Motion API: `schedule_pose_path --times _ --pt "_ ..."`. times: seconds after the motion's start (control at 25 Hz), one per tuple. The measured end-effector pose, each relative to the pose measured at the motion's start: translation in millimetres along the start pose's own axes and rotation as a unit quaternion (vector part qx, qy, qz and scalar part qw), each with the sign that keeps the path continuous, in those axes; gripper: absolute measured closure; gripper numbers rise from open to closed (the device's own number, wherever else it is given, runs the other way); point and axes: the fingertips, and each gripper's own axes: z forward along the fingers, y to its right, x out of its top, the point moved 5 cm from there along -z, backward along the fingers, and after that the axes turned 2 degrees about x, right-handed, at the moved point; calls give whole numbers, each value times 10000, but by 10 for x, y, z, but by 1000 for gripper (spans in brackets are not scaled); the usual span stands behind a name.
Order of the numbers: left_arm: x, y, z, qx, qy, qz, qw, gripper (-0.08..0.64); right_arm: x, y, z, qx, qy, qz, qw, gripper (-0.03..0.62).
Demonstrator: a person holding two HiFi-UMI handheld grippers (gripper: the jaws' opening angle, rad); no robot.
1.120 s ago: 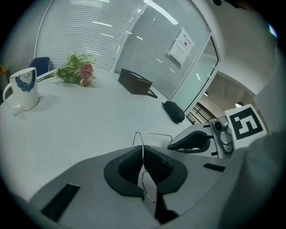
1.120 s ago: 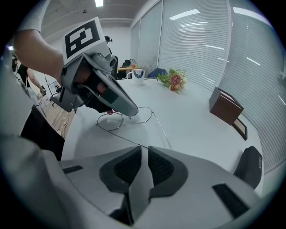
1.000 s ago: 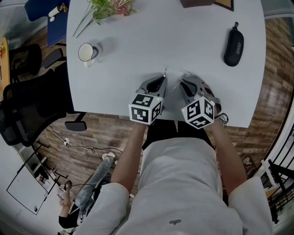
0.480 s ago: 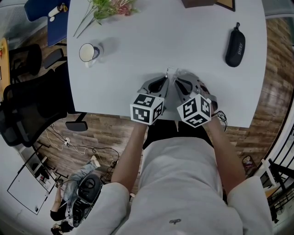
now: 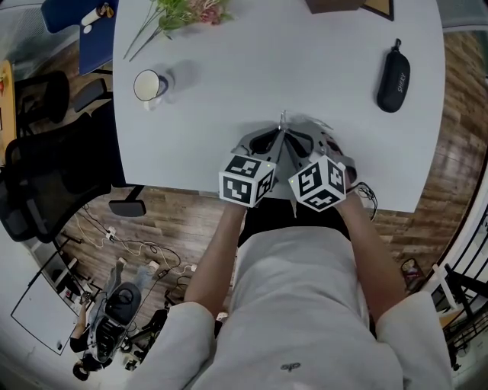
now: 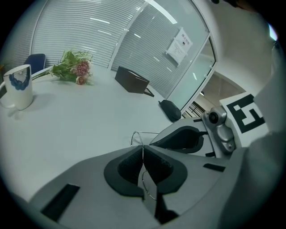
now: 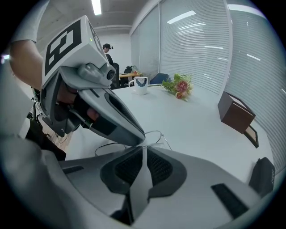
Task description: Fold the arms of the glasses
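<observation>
The left gripper (image 6: 143, 150) has its fingers pinched on the thin wire glasses (image 6: 145, 133), the only pair, over the near part of the counter (image 5: 229, 91). The right gripper (image 7: 144, 150), fingers just closing to a narrow slit, has an arm's end at their tips. From above, both grippers hide most of the frame, and the one brown box (image 5: 335, 4) is cut off.

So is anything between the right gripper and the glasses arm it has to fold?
Nothing visible does. The right gripper has just been closing its jaws, the glasses wire at their tips; the left gripper, shut on them, sits right alongside.
</observation>
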Motion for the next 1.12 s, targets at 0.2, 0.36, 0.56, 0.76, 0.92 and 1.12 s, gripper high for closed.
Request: schedule_pose_path --times 0.2,0.36,0.56,0.76,0.92,1.12 --pt "3 -3 2 -54 -26 49 10000 537 1 -33 26 59 -21 -100 9999 555" --pt "6 1 -1 -67 -38 60 10000 537 -7 -39 14 44 -29 -101 9999 555" --pt "-2 -6 2 -60 -52 56 10000 537 -41 -31 -13 9 -51 -102 9999 555" --pt "-9 -44 -5 -14 -78 59 10000 537 -54 -16 -84 -46 -41 -141 9999 555" --pt "-6 -72 -24 33 -79 40 10000 537 -55 22 -202 -165 25 -161 9997 555" --pt "4 -79 -16 58 -52 13 10000 537 -70 140 -380 -379 163 -55 9991 555"
